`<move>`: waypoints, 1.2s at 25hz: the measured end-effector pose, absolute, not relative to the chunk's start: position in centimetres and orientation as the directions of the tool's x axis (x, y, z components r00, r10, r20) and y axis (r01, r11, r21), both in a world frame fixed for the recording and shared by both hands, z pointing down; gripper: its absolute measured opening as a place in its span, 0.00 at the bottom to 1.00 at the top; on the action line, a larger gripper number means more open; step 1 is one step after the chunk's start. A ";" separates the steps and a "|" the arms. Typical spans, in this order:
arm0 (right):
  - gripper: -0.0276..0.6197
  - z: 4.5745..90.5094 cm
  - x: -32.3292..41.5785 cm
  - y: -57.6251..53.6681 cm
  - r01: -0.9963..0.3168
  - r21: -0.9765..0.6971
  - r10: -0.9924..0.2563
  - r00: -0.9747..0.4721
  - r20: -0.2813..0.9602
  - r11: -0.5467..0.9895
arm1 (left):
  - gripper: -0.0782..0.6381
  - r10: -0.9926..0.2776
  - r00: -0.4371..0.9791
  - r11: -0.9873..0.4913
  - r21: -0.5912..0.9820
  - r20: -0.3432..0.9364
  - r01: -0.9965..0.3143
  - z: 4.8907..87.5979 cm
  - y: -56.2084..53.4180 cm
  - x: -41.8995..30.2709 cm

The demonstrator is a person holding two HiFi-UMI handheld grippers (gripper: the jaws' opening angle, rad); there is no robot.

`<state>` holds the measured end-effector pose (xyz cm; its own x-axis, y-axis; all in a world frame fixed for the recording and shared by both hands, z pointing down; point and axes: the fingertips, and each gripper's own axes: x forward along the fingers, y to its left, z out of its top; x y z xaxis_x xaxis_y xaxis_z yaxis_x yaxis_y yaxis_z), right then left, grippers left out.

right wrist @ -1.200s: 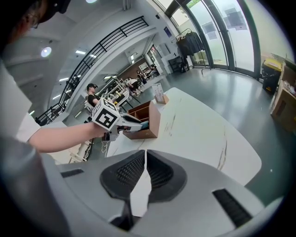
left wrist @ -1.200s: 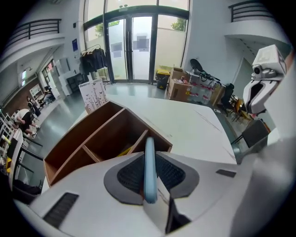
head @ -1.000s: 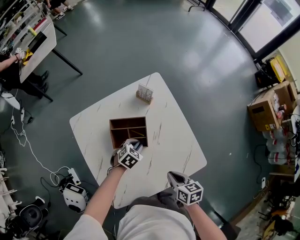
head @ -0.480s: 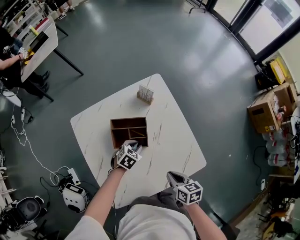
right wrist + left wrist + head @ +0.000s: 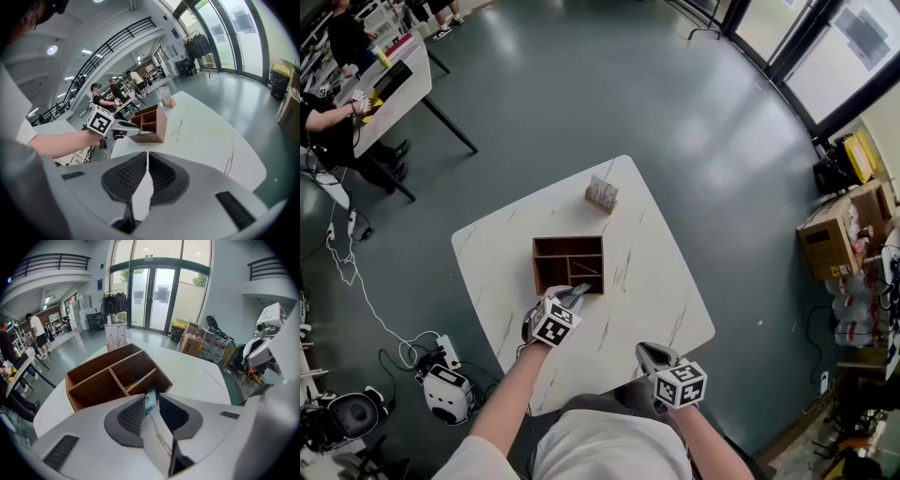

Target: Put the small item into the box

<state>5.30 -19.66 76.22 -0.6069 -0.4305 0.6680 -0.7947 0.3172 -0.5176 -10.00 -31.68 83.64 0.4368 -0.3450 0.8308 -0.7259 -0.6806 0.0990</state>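
Note:
A brown wooden box (image 5: 555, 251) with several compartments stands in the middle of the white marble table (image 5: 652, 281). My left gripper (image 5: 575, 293) hovers at the box's near edge, shut on a small blue and white item (image 5: 150, 401) that sticks up between its pads. In the left gripper view the box (image 5: 93, 380) lies just beyond the jaws, and something yellow (image 5: 132, 387) lies in one compartment. My right gripper (image 5: 645, 352) is held near the table's front edge. Its jaws meet at the tips (image 5: 146, 157) with nothing between them.
A small card stand (image 5: 601, 194) sits near the table's far corner. Around the table is grey floor, with cardboard boxes (image 5: 834, 225) at the right, a desk with seated people (image 5: 366, 84) at the far left, and cables and a device (image 5: 445, 394) on the floor at the lower left.
The left gripper has drawn back slightly from the box's near edge, still holding the item. The right gripper has stayed where it was. The head camera has shifted a little.

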 end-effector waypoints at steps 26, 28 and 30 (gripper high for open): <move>0.09 70.1 6.2 -15.1 -0.740 -0.462 -0.466 -0.669 0.579 0.488 | 0.13 -0.578 0.466 -0.436 0.229 0.670 -0.870 72.9 -20.5 -11.6; 0.09 69.7 6.7 -14.1 -0.734 -0.465 -0.469 -0.676 0.569 0.495 | 0.13 -0.583 0.461 -0.427 0.230 0.669 -0.874 72.5 -18.9 -11.1; 0.09 69.2 7.2 -12.9 -0.728 -0.465 -0.470 -0.682 0.560 0.503 | 0.13 -0.588 0.458 -0.419 0.233 0.667 -0.878 72.1 -17.1 -10.5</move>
